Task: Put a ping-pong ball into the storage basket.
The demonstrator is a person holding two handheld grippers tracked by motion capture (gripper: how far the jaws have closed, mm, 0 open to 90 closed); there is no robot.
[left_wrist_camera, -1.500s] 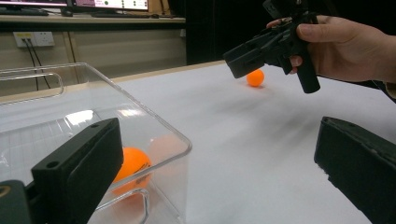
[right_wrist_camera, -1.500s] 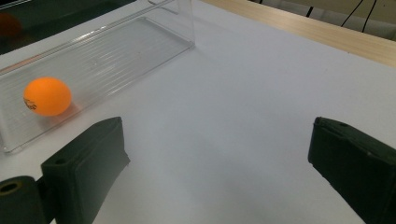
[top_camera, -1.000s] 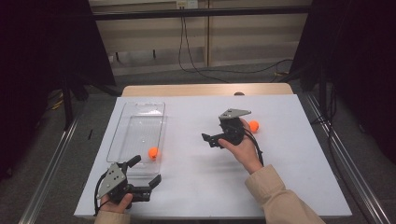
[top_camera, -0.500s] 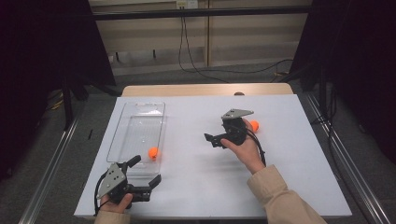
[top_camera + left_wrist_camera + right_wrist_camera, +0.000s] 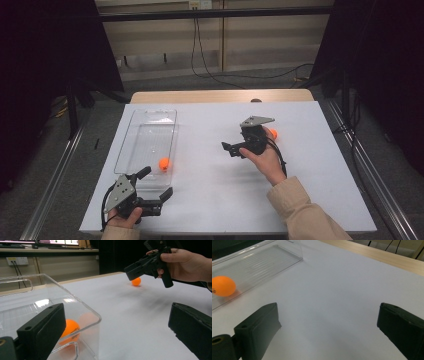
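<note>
On the white table (image 5: pixel 210 200) we count two grippers, two orange balls and one clear plastic tray (image 5: pixel 147 137), which we take as our landmark.

Item one: the orange ball in the tray (image 5: pixel 164 163), round, matt, bright orange, lying at the tray's near end close to its right wall. From the right gripper view it shows a small dark mark on its skin.

Item two: the orange ball on the table (image 5: pixel 272 133), same colour and form, well to the right of the tray, on the bare white surface, just behind the right gripper (image 5: pixel 231 148).

Item three: the right gripper, held in the right hand (image 5: pixel 265 157) well to the right of the tray, jaws wide apart with nothing between them.

Item four: the left gripper (image 5: pixel 156 183), just past the tray's near end, jaws likewise spread and empty, one jaw beside the tray's near corner.
</note>
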